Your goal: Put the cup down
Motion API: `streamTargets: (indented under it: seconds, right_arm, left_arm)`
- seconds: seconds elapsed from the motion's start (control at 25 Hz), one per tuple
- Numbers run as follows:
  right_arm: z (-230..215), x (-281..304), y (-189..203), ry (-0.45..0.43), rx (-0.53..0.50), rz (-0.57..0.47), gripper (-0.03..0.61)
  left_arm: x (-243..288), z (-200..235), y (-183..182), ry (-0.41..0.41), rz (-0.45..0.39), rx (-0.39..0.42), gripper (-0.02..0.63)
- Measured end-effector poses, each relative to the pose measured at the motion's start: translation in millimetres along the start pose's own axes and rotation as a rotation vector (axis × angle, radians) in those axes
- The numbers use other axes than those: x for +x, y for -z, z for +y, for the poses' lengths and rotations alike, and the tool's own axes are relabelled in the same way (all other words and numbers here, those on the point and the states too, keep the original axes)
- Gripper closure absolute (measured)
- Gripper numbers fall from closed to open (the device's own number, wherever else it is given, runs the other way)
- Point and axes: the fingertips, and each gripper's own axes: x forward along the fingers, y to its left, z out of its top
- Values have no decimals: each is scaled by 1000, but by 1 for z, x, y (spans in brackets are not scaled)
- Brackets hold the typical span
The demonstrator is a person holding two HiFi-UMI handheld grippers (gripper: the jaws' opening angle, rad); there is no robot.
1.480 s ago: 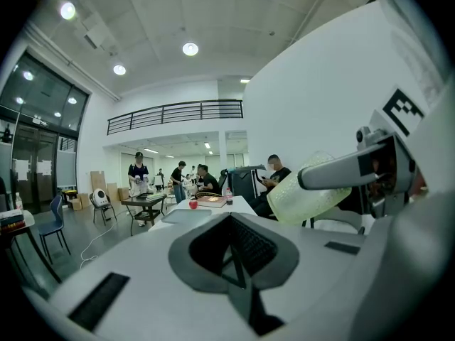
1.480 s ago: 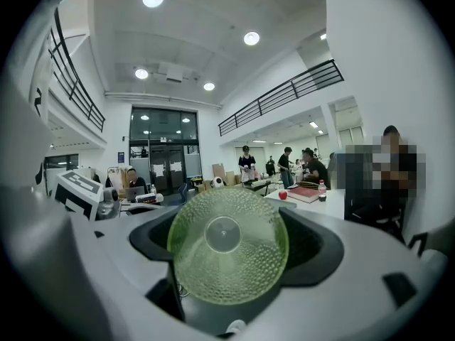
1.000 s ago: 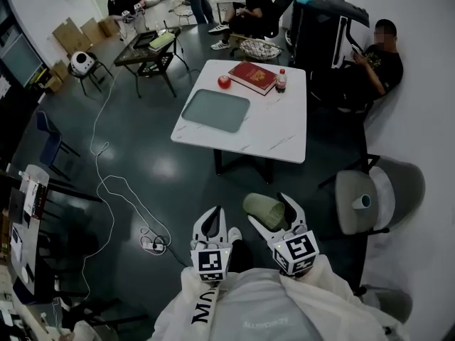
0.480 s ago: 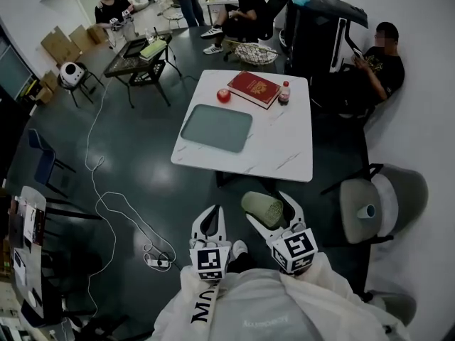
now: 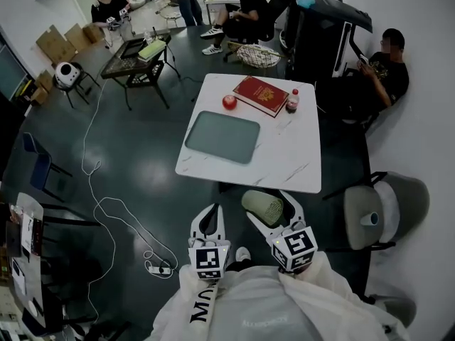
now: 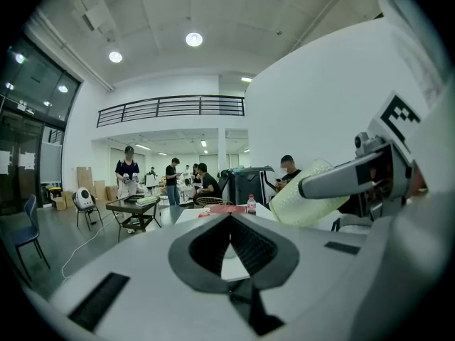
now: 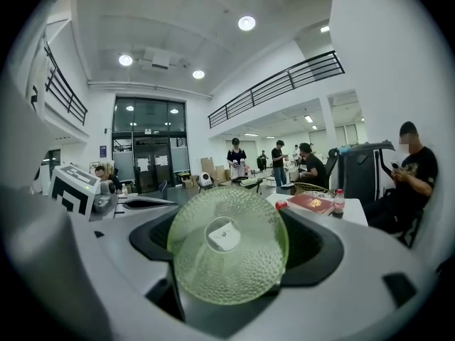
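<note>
The cup (image 5: 261,207) is pinched between the wide-set jaws of the right tongs (image 5: 267,204). It is held in the air on its side, with its base turned back toward the person and its mouth toward the table (image 5: 298,170). The table is seen straight ahead, its near edge just beyond the cup. The left tongs (image 5: 209,216) are pressed together on nothing, beside the right. A tray (image 5: 222,137) takes up the table's left half. A book (image 5: 260,95), an apple (image 5: 229,102) and a bottle (image 5: 292,101) are ranged along the far edge. The bare near right part is judged the likeliest spot, once the cup is tipped upright. A chair (image 5: 384,208) stands off to the right.
</note>
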Motion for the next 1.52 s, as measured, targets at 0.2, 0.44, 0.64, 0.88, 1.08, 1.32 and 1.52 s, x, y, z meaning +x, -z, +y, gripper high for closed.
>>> streamTargets:
  seconds: [0.2,0.44,0.64,0.88,1.08,1.32,1.52]
  right_arm:
    - [1,22,-6,6,-13,11,169]
    - [2,36,-12,8,-21,12,169]
    - [0,49,-11,-2,-30,10,169]
    - [-2,62,-13,-11,-34,20,169]
    - [-12,88,-15,-27,-29,28,169]
    - [-29,124,-22,-38,-39,44,169]
    - [-46,157,-31,-55,-41,56,169]
  left_arm:
    - [15,20,0,3,-2,-8,601]
    - [18,35,-1,-6,-6,-11,601]
    - [18,50,7,-41,-1,-18,601]
    - [20,64,8,-71,-4,-38,601]
    - [36,77,9,-90,12,-30,601]
    - [66,97,6,-115,23,-28,601]
    - [95,110,2,-121,36,-25,601]
